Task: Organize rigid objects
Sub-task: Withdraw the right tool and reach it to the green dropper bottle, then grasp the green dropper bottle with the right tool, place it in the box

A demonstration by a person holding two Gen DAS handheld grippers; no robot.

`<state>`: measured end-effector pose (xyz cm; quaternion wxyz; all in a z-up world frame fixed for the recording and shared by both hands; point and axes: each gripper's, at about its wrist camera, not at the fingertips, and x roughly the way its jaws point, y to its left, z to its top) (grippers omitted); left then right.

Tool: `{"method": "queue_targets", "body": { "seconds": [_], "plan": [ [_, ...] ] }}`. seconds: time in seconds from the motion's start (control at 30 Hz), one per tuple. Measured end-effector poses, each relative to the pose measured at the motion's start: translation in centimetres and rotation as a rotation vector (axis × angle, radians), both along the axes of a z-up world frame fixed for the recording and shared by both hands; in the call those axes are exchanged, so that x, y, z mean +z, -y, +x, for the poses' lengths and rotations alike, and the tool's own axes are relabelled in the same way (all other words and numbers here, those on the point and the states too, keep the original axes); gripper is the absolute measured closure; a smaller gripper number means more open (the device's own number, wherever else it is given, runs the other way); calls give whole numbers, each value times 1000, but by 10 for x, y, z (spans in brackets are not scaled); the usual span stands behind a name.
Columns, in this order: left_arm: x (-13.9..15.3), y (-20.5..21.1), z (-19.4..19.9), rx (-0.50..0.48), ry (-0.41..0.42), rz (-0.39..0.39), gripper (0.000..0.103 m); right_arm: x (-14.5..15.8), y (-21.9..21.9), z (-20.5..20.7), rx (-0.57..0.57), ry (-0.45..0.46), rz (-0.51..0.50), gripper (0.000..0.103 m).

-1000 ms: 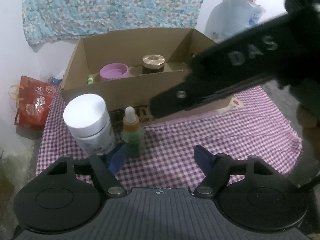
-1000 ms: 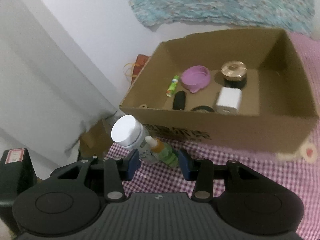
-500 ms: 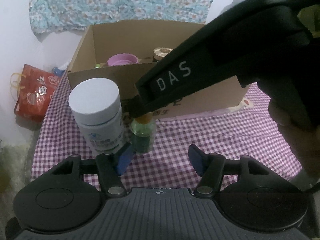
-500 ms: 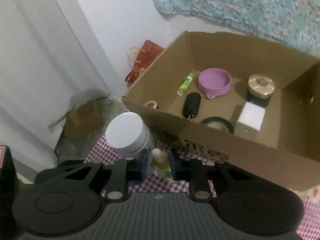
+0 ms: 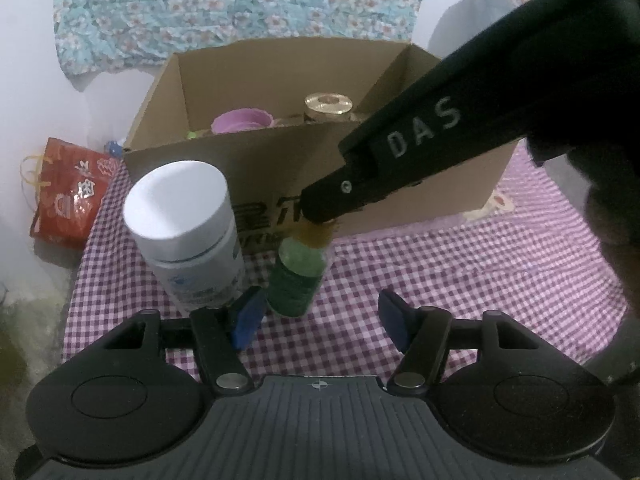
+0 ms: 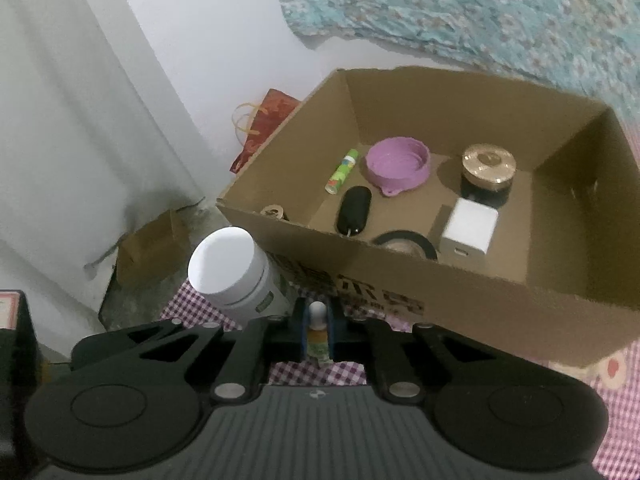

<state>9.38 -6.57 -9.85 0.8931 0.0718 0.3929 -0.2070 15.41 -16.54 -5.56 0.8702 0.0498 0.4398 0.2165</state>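
A small green dropper bottle [image 5: 298, 276] stands on the checked cloth in front of the cardboard box [image 5: 256, 172]. My right gripper [image 6: 317, 330] is shut on the dropper bottle [image 6: 317, 336] at its neck; in the left wrist view its black finger [image 5: 400, 168] covers the bottle's top. A white-capped pill jar [image 5: 188, 232] stands just left of the bottle, also the pill jar [image 6: 236, 276] in the right wrist view. My left gripper [image 5: 320, 316] is open close in front of both, its left pad beside the jar's base, holding nothing.
The box [image 6: 460, 304] holds a purple bowl [image 6: 398, 166], a gold-lidded jar [image 6: 488, 172], a white cube [image 6: 470, 228], a black oval item [image 6: 354, 210], a green tube [image 6: 342, 170] and a tape roll [image 6: 404, 242]. A red bag [image 5: 68, 196] lies off the table's left edge.
My right gripper came down from the right over the dropper bottle and its jaws closed on the neck. The left gripper stayed about where it was.
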Motion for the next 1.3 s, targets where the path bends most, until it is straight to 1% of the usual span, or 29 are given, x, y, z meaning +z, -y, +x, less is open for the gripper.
{"method": "queue_targets", "body": {
  "seconds": [0.1, 0.23, 0.4, 0.47, 0.5, 0.57, 0.67, 0.8, 0.9, 0.97, 1.1, 1.2, 1.27, 1.3],
  "plan": [
    [-3, 8, 0, -8, 21, 45, 39, 0, 3, -2, -4, -4, 2, 93],
    [-5, 14, 1, -16, 39, 65, 41, 0, 3, -5, -1, -11, 9, 93],
    [-7, 18, 6, -10, 45, 84, 50, -2, 8, -7, -8, -39, 42, 93],
    [-8, 20, 7, -3, 55, 101, 61, -3, 11, -7, -15, -53, 59, 93],
    [-8, 21, 8, 0, 61, 111, 62, -3, 12, -8, -17, -54, 61, 93],
    [-8, 21, 9, 6, 62, 111, 67, -3, 14, -8, -21, -60, 70, 93],
    [-7, 19, 9, 6, 52, 90, 68, -4, 17, -8, -24, -69, 85, 93],
    [0, 21, 1, 3, 69, 76, 70, 1, 19, -12, -28, -61, 92, 93],
    [18, 21, -6, 5, 89, 46, 70, 15, 23, -19, -29, -38, 105, 93],
    [33, 22, -10, 7, 113, 24, 70, 32, 27, -26, -25, -2, 114, 93],
    [73, 27, -14, 20, 178, -39, 71, 73, 36, -38, -14, 103, 120, 93],
    [97, 36, -12, 14, 231, -74, 71, 102, 44, -43, -13, 188, 117, 93],
    [105, 45, -6, 6, 251, -84, 71, 116, 50, -41, -16, 231, 110, 93],
    [109, 49, 0, 1, 248, -99, 71, 121, 54, -39, -23, 247, 107, 92]
  ]
}}
